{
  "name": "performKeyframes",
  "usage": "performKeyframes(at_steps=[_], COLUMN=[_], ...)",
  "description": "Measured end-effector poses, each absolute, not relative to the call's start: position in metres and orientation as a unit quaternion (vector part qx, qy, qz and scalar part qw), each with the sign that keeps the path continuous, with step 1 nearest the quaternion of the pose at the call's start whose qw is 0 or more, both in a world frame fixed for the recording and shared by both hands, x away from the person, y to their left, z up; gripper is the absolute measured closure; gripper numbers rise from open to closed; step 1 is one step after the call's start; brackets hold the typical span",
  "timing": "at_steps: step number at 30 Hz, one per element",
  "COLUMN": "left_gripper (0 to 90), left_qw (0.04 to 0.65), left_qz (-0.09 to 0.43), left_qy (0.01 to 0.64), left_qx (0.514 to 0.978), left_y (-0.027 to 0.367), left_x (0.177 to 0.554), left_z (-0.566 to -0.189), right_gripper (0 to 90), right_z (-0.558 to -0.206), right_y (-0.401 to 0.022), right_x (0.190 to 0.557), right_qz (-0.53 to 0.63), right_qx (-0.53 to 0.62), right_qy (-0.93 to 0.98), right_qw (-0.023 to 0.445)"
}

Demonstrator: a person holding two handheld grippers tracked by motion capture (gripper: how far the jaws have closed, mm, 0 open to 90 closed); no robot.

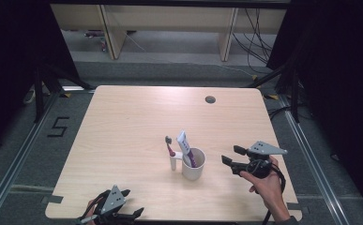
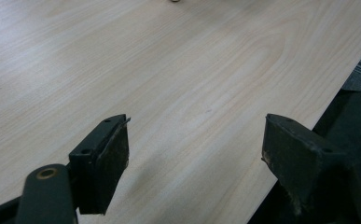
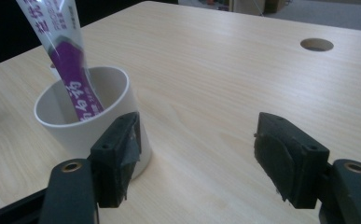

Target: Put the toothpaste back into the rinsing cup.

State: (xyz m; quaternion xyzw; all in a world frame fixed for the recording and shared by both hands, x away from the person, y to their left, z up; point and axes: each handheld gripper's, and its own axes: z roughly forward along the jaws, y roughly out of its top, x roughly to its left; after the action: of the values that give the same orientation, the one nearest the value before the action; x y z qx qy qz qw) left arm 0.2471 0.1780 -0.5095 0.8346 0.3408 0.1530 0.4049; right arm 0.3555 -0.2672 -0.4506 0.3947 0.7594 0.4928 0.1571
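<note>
The white cup (image 1: 193,165) stands near the middle of the worktop (image 1: 132,117), a purple-and-white tube (image 1: 186,147) leaning inside and a toothbrush (image 1: 170,146) at its handle. The right gripper (image 1: 230,155) sits just to its right, jaws apart and empty. The left gripper (image 1: 131,202) waits at the near edge, jaws wide apart.
</note>
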Motion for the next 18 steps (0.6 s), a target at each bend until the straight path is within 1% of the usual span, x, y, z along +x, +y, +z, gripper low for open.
performKeyframes(at_steps=[1,2,4,5,7,9,11,12,13,17,18], left_gripper=[22.7,22.7,22.7,22.7,22.7,22.7,22.7,22.7,22.7,22.7,22.7], left_qw=[0.407,0.405,0.405,0.396,0.392,0.401,0.402,0.402,0.402,0.404,0.395], left_qz=[0.154,0.154,0.152,0.156,0.154,0.153,0.154,0.155,0.156,0.152,0.161], left_qy=[0.339,0.341,0.34,0.336,0.335,0.34,0.341,0.342,0.343,0.342,0.336], left_qx=[0.834,0.834,0.835,0.84,0.843,0.837,0.836,0.835,0.834,0.835,0.839], left_y=[0.178,0.178,0.178,0.179,0.179,0.179,0.179,0.179,0.179,0.179,0.18], left_x=[0.248,0.247,0.247,0.248,0.248,0.248,0.248,0.248,0.248,0.247,0.248], left_z=[-0.51,-0.51,-0.51,-0.51,-0.509,-0.51,-0.51,-0.51,-0.51,-0.51,-0.509], right_gripper=[31.9,31.5,29.7,29.7,29.2,28.8,28.7,28.7,28.8,28.3,28.3], right_z=[-0.454,-0.455,-0.46,-0.46,-0.464,-0.466,-0.467,-0.467,-0.468,-0.47,-0.47], right_y=[-0.27,-0.271,-0.272,-0.272,-0.277,-0.28,-0.28,-0.281,-0.283,-0.286,-0.286], right_x=[0.356,0.356,0.352,0.352,0.352,0.353,0.352,0.35,0.351,0.345,0.344], right_qz=[0.494,0.493,0.492,0.492,0.486,0.486,0.489,0.481,0.486,0.479,0.479], right_qx=[0.389,0.389,0.408,0.408,0.403,0.398,0.402,0.41,0.403,0.412,0.415], right_qy=[0.76,0.761,0.754,0.754,0.759,0.76,0.757,0.759,0.758,0.759,0.756], right_qw=[0.165,0.164,0.15,0.15,0.158,0.167,0.164,0.154,0.163,0.158,0.164])
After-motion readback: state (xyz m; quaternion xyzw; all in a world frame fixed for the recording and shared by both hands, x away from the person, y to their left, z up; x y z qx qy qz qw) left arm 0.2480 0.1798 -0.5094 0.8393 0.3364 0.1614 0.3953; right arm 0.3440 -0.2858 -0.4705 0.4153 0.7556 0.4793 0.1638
